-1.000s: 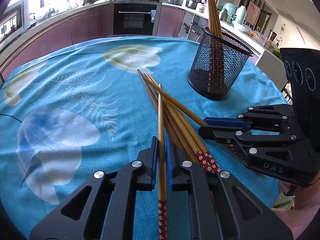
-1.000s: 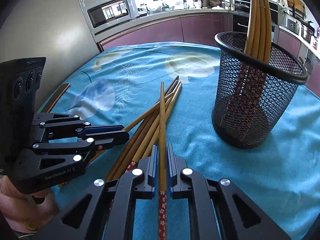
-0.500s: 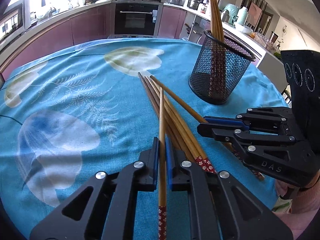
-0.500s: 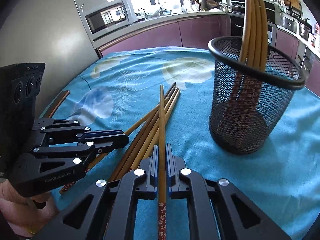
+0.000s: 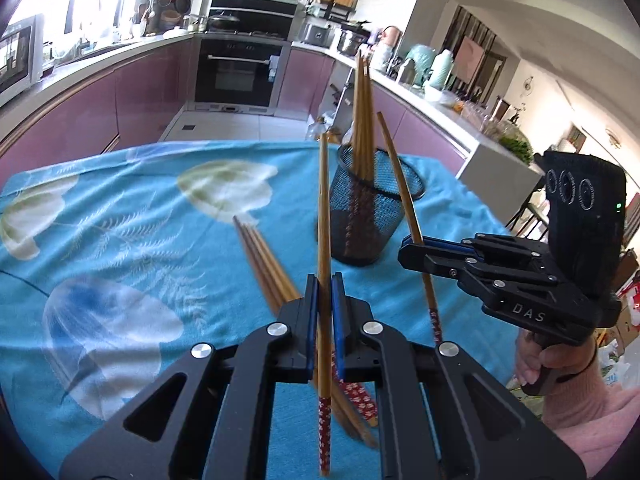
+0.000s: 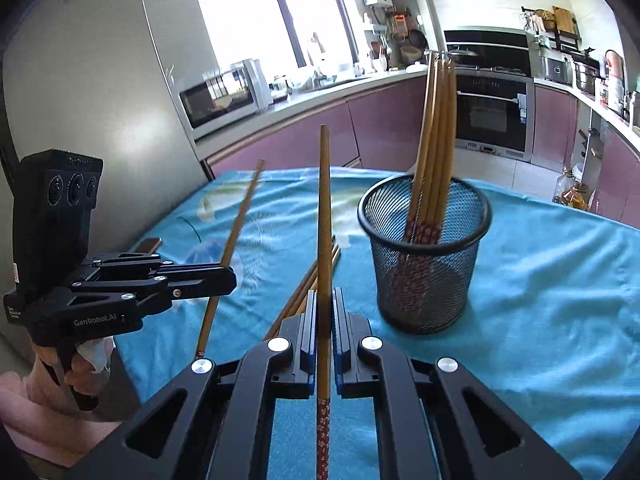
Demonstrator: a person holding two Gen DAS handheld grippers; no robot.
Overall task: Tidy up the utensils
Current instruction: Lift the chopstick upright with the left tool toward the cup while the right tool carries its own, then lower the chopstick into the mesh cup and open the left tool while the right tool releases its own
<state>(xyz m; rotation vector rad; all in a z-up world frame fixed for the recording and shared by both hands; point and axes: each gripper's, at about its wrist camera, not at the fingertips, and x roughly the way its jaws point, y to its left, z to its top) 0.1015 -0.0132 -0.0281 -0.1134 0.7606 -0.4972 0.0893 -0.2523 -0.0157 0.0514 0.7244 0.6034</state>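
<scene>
The left gripper (image 5: pixel 324 292) is clamped on a single bamboo chopstick (image 5: pixel 323 216), its blue pads pinching the shaft so that the tapered tip stands up above the table and the red flower-patterned end hangs below the jaws. The right gripper (image 6: pixel 324 308) is likewise clenched on a chopstick of its own (image 6: pixel 324 216), held in the same way, tip up and patterned end down. Each gripper also shows in the other's view: the right one at the right edge of the left wrist view, the left one at the left edge of the right wrist view, each with a slanting chopstick in its closed jaws and a hand (image 5: pixel 536 364) in a pink sleeve (image 5: pixel 588 432) on the grip.

Both held chopsticks are clear of the turquoise floral tablecloth (image 6: pixel 560 280). A small bundle of loose chopsticks (image 5: pixel 260 264) lies flat on the cloth below and between the two grippers. Beyond them stands a black mesh holder (image 6: pixel 424 256), upright on the cloth, with several chopsticks (image 6: pixel 438 128) already leaning inside it, tips up. Kitchen counters, a built-in oven (image 5: pixel 236 72) and a microwave (image 6: pixel 224 96) sit in the background.
</scene>
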